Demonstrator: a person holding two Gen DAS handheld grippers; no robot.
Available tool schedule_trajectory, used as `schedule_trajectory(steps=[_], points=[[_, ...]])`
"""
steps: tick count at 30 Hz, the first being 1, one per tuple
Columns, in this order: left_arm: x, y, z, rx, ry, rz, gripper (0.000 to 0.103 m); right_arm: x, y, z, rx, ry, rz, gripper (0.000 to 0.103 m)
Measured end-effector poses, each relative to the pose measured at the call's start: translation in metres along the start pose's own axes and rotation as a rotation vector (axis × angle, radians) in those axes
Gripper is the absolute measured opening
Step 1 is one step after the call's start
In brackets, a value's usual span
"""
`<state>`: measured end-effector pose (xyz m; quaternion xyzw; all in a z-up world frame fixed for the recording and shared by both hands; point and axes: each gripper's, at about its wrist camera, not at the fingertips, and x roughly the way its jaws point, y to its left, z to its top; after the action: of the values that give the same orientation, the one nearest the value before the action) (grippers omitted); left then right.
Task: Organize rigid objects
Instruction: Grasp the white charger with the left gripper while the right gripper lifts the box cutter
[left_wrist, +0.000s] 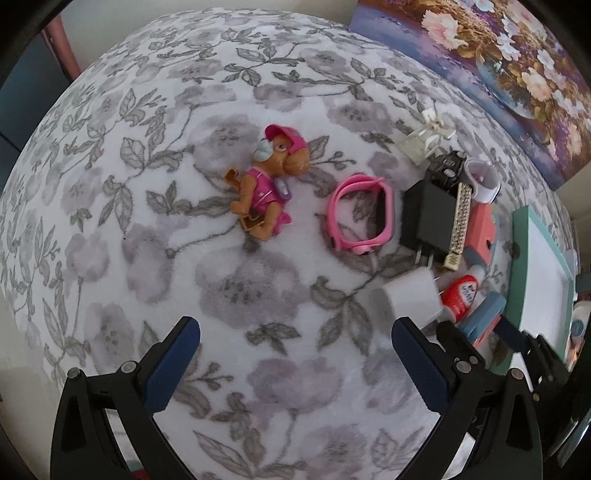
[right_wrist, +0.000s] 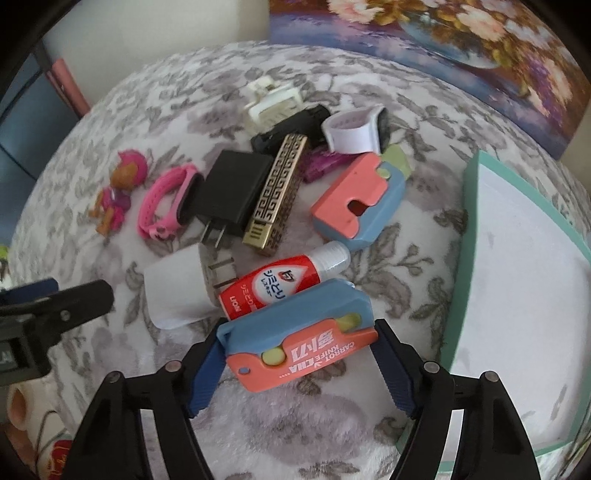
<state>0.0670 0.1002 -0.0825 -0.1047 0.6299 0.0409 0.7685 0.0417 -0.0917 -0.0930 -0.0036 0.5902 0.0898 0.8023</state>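
Small rigid objects lie in a heap on a floral cloth. My right gripper (right_wrist: 299, 365) is closed around a blue and coral carrot knife (right_wrist: 299, 343), one finger at each end. Beside it lie a red bottle (right_wrist: 280, 284), a white charger (right_wrist: 177, 291), a black charger (right_wrist: 229, 192), a bronze lighter (right_wrist: 277, 195) and a second carrot knife (right_wrist: 358, 199). My left gripper (left_wrist: 295, 362) is open and empty above bare cloth, with the white charger (left_wrist: 410, 299) by its right finger. A pink-clad dog toy (left_wrist: 269, 184) and a pink wristband (left_wrist: 362, 214) lie beyond it.
A teal box with a white inside (right_wrist: 469, 236) stands at the right of the heap. A flower painting (right_wrist: 443, 40) leans behind. A white clip (right_wrist: 273, 99), a black object (right_wrist: 291, 125) and a white watch band (right_wrist: 354, 133) lie at the heap's far end.
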Motion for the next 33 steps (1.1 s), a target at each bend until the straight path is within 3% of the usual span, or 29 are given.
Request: schedule_trajectory(steps=[5,10,13,16,21,25,28,29,33], points=[[-0.007,-0.015,0.007,-0.039,-0.015,0.008,0.103,-0.022,-0.02,0.005,0.07,-0.028,0.002,0.078],[-0.006,-0.029,0.018,-0.084,-0.017,0.006,0.103,-0.045,-0.051,0.006,0.223,-0.043,0.008,0.078],[0.002,-0.039,0.022,-0.119,0.0,0.004,0.103,-0.056,-0.068,0.004,0.274,-0.054,-0.045,0.078],[0.008,-0.055,0.02,-0.105,-0.001,0.028,0.103,-0.068,-0.082,0.001,0.317,-0.07,-0.089,0.078],[0.028,-0.072,0.018,-0.083,0.025,0.063,0.102,-0.081,-0.1,-0.003,0.363,-0.094,-0.055,0.078],[0.046,-0.08,0.018,-0.063,0.068,0.091,0.087,-0.085,-0.108,-0.004,0.397,-0.105,-0.04,0.078],[0.055,-0.082,0.02,-0.077,0.081,0.074,0.085,-0.088,-0.113,-0.006,0.412,-0.113,-0.053,0.078],[0.057,-0.083,0.02,-0.071,0.08,0.08,0.08,-0.088,-0.114,-0.006,0.415,-0.112,-0.054,0.078],[0.059,-0.087,0.017,-0.036,0.056,0.109,0.073,-0.087,-0.121,-0.008,0.436,-0.103,-0.041,0.078]])
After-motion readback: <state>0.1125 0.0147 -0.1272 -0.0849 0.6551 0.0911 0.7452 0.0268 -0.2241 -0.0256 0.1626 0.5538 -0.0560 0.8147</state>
